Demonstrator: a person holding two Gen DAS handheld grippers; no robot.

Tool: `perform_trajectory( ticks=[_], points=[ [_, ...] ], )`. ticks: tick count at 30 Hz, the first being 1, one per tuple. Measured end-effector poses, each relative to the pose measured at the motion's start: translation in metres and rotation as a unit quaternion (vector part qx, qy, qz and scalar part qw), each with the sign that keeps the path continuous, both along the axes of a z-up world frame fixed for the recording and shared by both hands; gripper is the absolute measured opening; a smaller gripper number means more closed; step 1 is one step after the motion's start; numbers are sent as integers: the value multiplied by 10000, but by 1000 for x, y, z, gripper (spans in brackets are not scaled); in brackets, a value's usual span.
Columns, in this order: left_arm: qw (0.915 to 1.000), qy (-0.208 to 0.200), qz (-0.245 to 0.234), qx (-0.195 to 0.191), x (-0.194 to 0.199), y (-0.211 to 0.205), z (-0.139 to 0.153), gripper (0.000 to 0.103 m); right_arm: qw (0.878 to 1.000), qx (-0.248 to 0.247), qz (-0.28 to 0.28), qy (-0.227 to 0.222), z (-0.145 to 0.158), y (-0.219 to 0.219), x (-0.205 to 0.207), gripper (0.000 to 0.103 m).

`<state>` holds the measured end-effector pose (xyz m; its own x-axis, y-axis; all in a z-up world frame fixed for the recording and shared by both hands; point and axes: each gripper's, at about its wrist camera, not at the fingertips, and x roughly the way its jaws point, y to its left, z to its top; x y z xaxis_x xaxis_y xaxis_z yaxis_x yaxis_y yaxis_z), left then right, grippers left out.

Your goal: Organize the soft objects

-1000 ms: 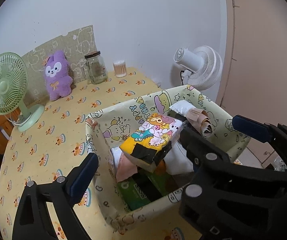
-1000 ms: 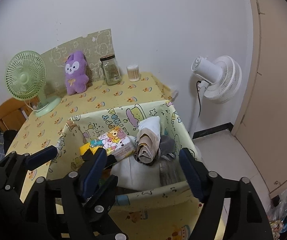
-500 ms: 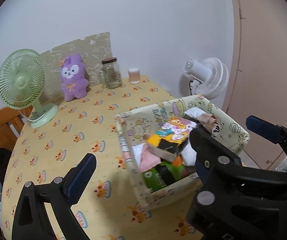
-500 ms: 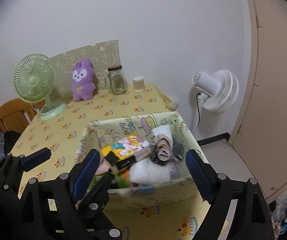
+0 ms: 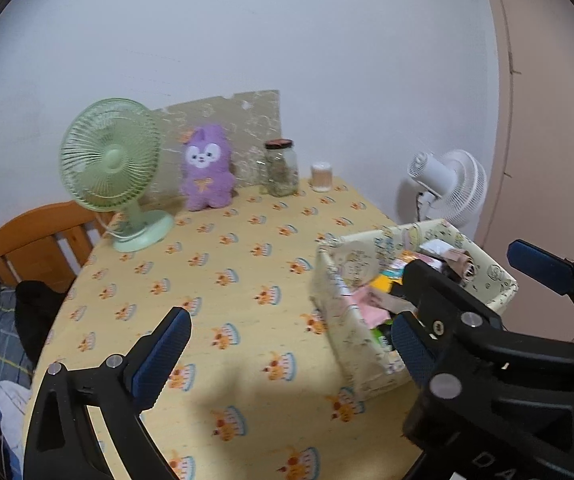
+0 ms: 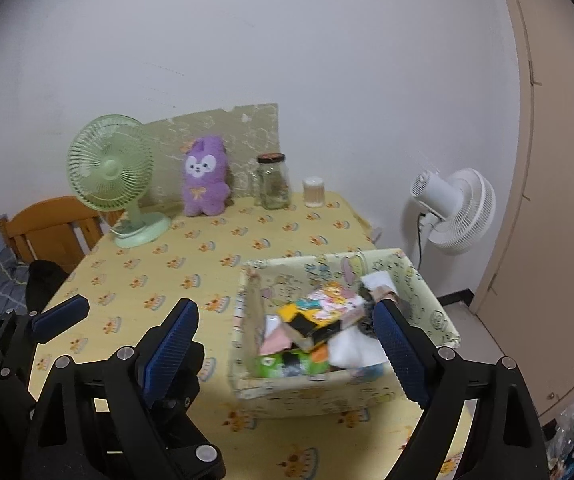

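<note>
surface: yellow cake-print tablecloth point(image 6: 215, 264) | room: white wall point(image 6: 287, 60), standing fan point(image 6: 455, 208) | left gripper point(image 5: 287, 344) spread, empty | right gripper point(image 6: 287, 332) spread wide, pinching nothing

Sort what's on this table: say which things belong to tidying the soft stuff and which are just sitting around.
Belongs to the job:
- cartoon-print fabric storage box
- folded cloths and packs piled inside it
- purple plush rabbit toy

Just lying about:
- green desk fan
- glass jar
- small cotton-swab tub
- white floor fan
</note>
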<state>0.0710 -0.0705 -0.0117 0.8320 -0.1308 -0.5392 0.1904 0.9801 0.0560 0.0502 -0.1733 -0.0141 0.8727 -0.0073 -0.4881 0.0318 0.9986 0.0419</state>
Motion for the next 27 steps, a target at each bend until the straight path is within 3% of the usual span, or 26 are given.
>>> perform_trajectory(
  ticks=[14, 27],
  points=[
    [9947, -592, 813, -226, -38, 75, 24, 103, 9964, -75, 408, -744, 26, 50, -30, 101],
    [9905, -690, 1136, -340, -57, 104, 20, 103, 9949, 119, 594, -804, 21, 64, -36, 103]
  ],
)
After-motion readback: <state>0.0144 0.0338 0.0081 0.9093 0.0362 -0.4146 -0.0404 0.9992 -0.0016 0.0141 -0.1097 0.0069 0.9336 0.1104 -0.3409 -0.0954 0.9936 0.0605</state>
